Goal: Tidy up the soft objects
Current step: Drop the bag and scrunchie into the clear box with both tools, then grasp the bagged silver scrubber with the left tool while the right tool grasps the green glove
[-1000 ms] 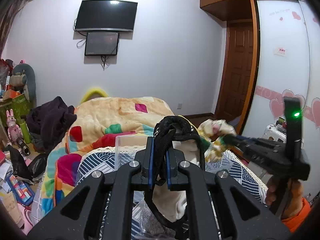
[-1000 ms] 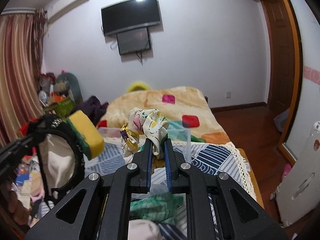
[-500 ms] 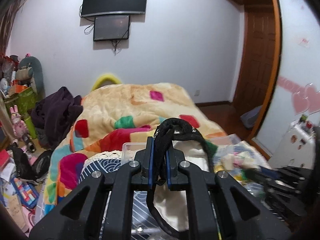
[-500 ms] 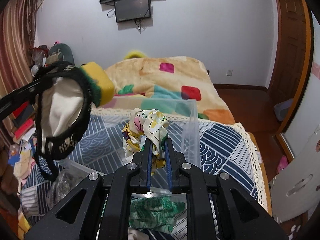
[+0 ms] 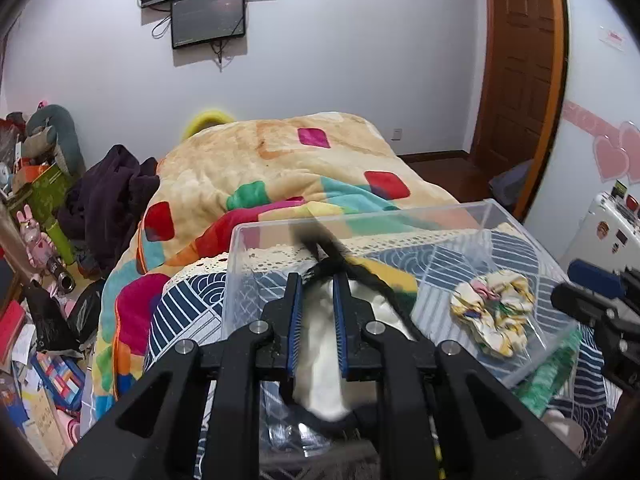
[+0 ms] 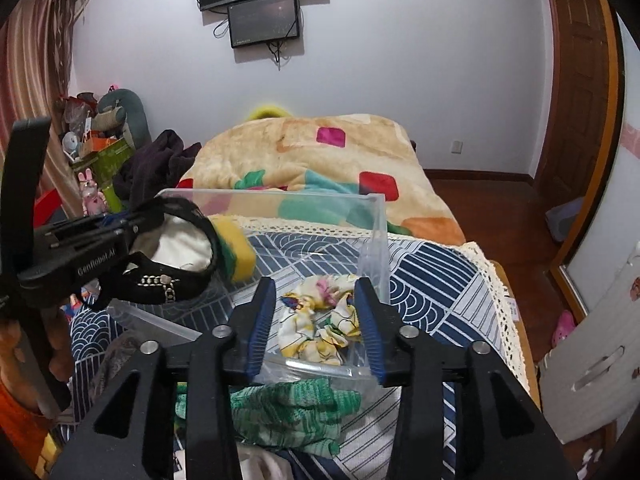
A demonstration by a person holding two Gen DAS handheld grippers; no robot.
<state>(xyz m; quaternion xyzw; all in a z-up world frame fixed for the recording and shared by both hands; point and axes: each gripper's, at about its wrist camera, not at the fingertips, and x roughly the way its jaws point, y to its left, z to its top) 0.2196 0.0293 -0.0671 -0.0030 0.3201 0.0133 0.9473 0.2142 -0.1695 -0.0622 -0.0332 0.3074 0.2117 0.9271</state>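
Observation:
A clear plastic bin (image 5: 400, 216) (image 6: 376, 240) stands on the patterned cloth. A floral scrunchie (image 5: 494, 306) (image 6: 320, 320) lies inside it. My right gripper (image 6: 316, 320) is open just above the scrunchie, its fingers on either side. My left gripper (image 5: 317, 296) is shut on a black-rimmed white pouch (image 5: 320, 360) (image 6: 180, 240) with a yellow-green sponge edge (image 6: 236, 252), holding it over the bin's left part. In the right wrist view the left gripper (image 6: 132, 228) comes in from the left.
A green knitted cloth (image 6: 280, 404) lies in front of the bin. A bed with a colourful blanket (image 5: 288, 168) is behind. Clutter (image 5: 36, 240) sits on the floor at left. A wooden door (image 5: 516, 80) and white cabinet (image 6: 592, 344) are at right.
My right gripper has opened and let go of the scrunchie, which now lies in the bin. My left gripper has moved forward and down with the pouch over the bin.

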